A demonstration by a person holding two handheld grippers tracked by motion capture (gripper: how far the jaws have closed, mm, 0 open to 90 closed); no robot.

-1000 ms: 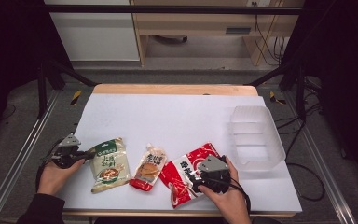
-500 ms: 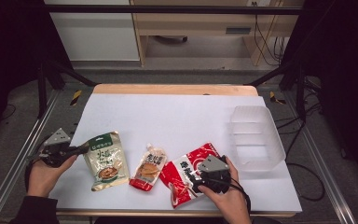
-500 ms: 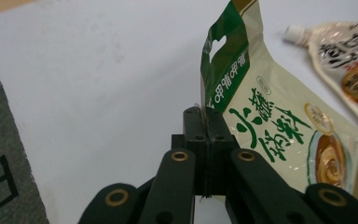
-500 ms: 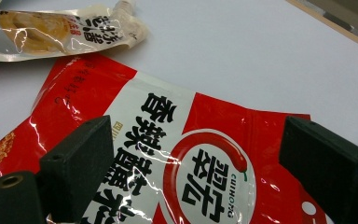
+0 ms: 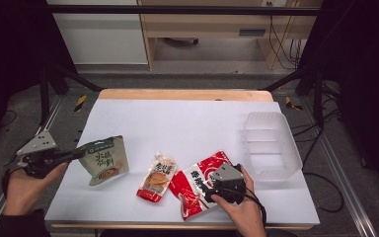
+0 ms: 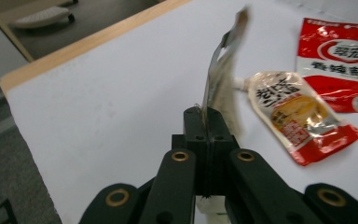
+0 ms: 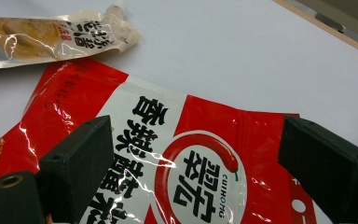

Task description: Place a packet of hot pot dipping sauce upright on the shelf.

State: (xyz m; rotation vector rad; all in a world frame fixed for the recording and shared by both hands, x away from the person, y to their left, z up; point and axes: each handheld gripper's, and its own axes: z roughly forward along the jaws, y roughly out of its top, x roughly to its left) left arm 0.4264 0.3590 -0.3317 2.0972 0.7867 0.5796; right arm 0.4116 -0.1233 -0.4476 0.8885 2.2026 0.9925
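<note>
Left gripper [image 5: 74, 154], at the table's left edge in the high view: jaws clamped tight on the edge of a green-topped snack pouch [image 5: 103, 160], pouch lifted clear of the white tabletop [image 5: 187, 118] and hanging tilted. In the left gripper view, same pouch [image 6: 221, 79] seen edge-on, standing up from the pinched black jaws.

Right gripper [image 5: 208, 190], near the front edge: jaws spread wide, hovering just over a large red sauce packet [image 5: 197, 182], nothing between the pads. In the right gripper view, red packet [image 7: 177, 154] lying flat under the wide-set jaws, chilli logo and black lettering facing up.

Between the two packets, a small spouted pouch [image 5: 157, 177] flat on the table, just beside the red packet's left edge, well apart from the lifted green one.

At the table's right side, a clear plastic bin [image 5: 271, 143], divided into compartments, apart from all three packets.
</note>
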